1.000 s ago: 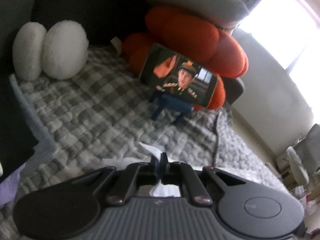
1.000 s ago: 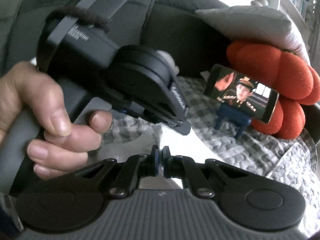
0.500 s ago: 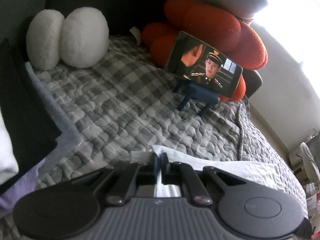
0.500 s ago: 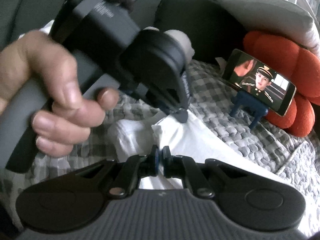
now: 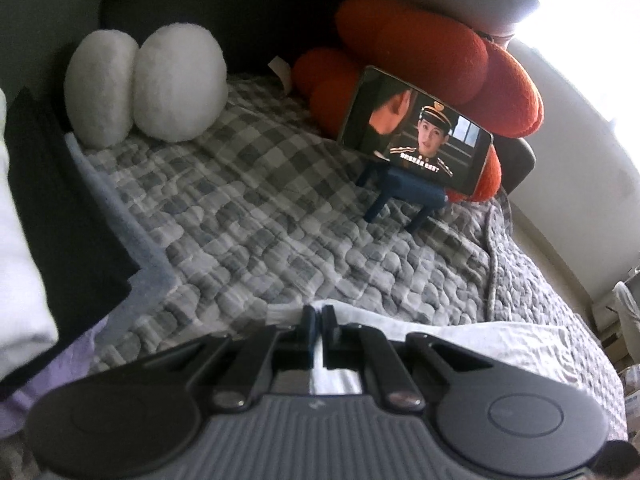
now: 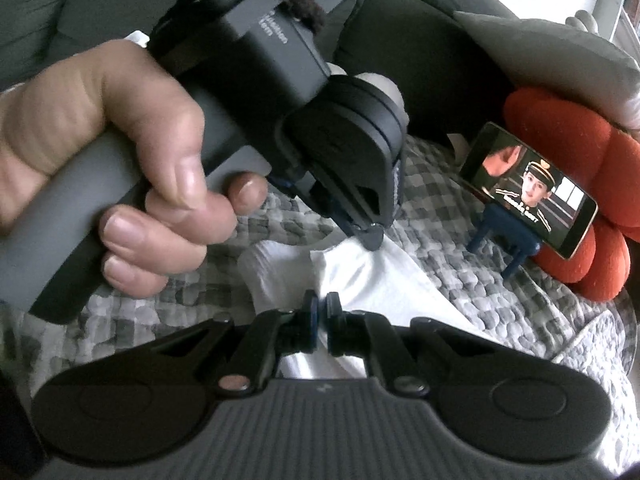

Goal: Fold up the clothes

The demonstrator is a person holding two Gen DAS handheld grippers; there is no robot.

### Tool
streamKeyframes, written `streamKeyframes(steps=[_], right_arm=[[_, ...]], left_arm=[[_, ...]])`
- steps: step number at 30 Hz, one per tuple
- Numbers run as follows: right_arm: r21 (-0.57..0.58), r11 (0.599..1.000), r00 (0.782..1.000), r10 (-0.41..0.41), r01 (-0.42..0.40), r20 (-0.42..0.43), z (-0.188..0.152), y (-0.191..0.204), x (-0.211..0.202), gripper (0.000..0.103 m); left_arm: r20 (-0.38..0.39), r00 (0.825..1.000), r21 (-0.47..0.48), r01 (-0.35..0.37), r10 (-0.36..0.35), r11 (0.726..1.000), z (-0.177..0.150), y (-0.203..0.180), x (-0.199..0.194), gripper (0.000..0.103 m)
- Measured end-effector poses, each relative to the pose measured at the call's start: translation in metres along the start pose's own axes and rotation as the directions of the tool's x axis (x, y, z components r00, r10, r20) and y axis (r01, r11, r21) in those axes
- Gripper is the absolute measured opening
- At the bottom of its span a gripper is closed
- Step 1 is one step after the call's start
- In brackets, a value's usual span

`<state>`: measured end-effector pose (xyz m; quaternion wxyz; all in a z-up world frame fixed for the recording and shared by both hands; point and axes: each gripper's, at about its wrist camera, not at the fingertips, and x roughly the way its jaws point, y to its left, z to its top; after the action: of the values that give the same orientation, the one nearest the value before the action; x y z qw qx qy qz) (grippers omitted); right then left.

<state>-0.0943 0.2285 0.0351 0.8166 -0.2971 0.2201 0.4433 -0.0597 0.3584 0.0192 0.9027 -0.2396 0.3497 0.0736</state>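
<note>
1. The white garment (image 6: 360, 276) lies spread on a grey-and-white checked quilt (image 5: 256, 216), running from the middle of the bed toward the near right edge; the left wrist view shows its wrinkled edge (image 5: 480, 332) just past the fingers.
2. The left gripper (image 6: 370, 236) comes down from the upper left in the right wrist view, its tips pressed together on a pinched-up fold of the white cloth. In its own camera (image 5: 319, 322) the two fingers stand nearly together with only a thin slit between them, the cloth at their tips.
3. A hand (image 6: 132, 184) wraps the left gripper's grey handle.
4. The right gripper (image 6: 320, 310) sits low over the same garment, fingers almost touching; whether cloth is caught between them cannot be told.
5. Farther back, a phone (image 5: 416, 136) playing video rests on a small blue stand (image 5: 404, 196).
6. Behind it lies an orange plush cushion (image 5: 440, 60); two white round cushions (image 5: 148, 84) sit at the far left.
</note>
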Motion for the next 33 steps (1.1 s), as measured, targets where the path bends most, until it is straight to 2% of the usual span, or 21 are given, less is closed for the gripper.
streamKeyframes(steps=[4,9,11,12,14,16,19,20,23,27,31,33], right_arm=[[-0.016,1.0,1.0,0.007,-0.008,-0.019,-0.002,0.001,0.003,0.004],[-0.032,0.999,1.0,0.009,-0.009,0.001,-0.003,-0.001,-0.003,0.004],[-0.023,0.999,1.0,0.021,-0.022,-0.009,-0.005,-0.003,-0.001,0.005],[-0.027,0.999,0.999,0.03,-0.031,-0.022,-0.006,-0.003,0.002,0.006],[-0.047,0.998,0.998,0.049,-0.05,-0.033,-0.01,0.001,0.003,0.015],[-0.059,0.995,0.996,0.082,-0.083,-0.021,-0.011,-0.001,-0.004,0.016],[-0.002,0.985,0.985,0.174,-0.174,0.012,-0.01,-0.019,-0.024,0.025],[0.03,0.985,0.985,0.17,-0.171,0.022,-0.012,-0.029,-0.031,0.025],[0.155,0.983,0.995,0.092,-0.098,0.044,-0.024,-0.067,-0.052,0.025],[0.318,0.948,0.998,-0.015,-0.004,0.058,-0.04,-0.118,-0.08,0.025],[0.443,0.881,0.986,-0.14,0.165,-0.088,-0.069,-0.153,-0.086,0.025],[0.462,0.867,0.979,-0.13,0.188,-0.156,-0.085,-0.163,-0.083,0.025]], left_arm=[[-0.02,0.997,0.04,-0.068,0.068,0.997,-0.002,-0.003,0.003,0.003],[0.011,0.998,0.012,-0.058,0.058,0.998,0.0,0.002,-0.006,0.003],[0.012,0.997,0.011,-0.075,0.075,0.997,0.0,0.002,-0.005,0.003],[0.01,0.996,0.017,-0.084,0.084,0.996,0.0,0.001,-0.004,0.003],[0.01,0.995,0.032,-0.1,0.1,0.994,-0.001,-0.001,-0.003,0.003],[0.018,0.993,0.046,-0.114,0.113,0.992,-0.001,-0.003,-0.003,0.003],[0.027,0.991,0.028,-0.132,0.131,0.991,0.0,0.0,-0.005,0.003],[0.033,0.99,0.022,-0.138,0.138,0.99,0.0,0.002,-0.007,0.003],[0.059,0.988,0.009,-0.145,0.144,0.989,0.002,0.002,-0.013,0.003],[0.097,0.989,0.03,-0.117,0.114,0.993,0.002,-0.009,-0.021,0.003],[0.073,0.997,0.123,-0.04,0.031,0.992,-0.004,-0.035,-0.016,0.004],[0.028,0.998,0.193,-0.061,0.057,0.979,-0.01,-0.049,-0.004,0.005]])
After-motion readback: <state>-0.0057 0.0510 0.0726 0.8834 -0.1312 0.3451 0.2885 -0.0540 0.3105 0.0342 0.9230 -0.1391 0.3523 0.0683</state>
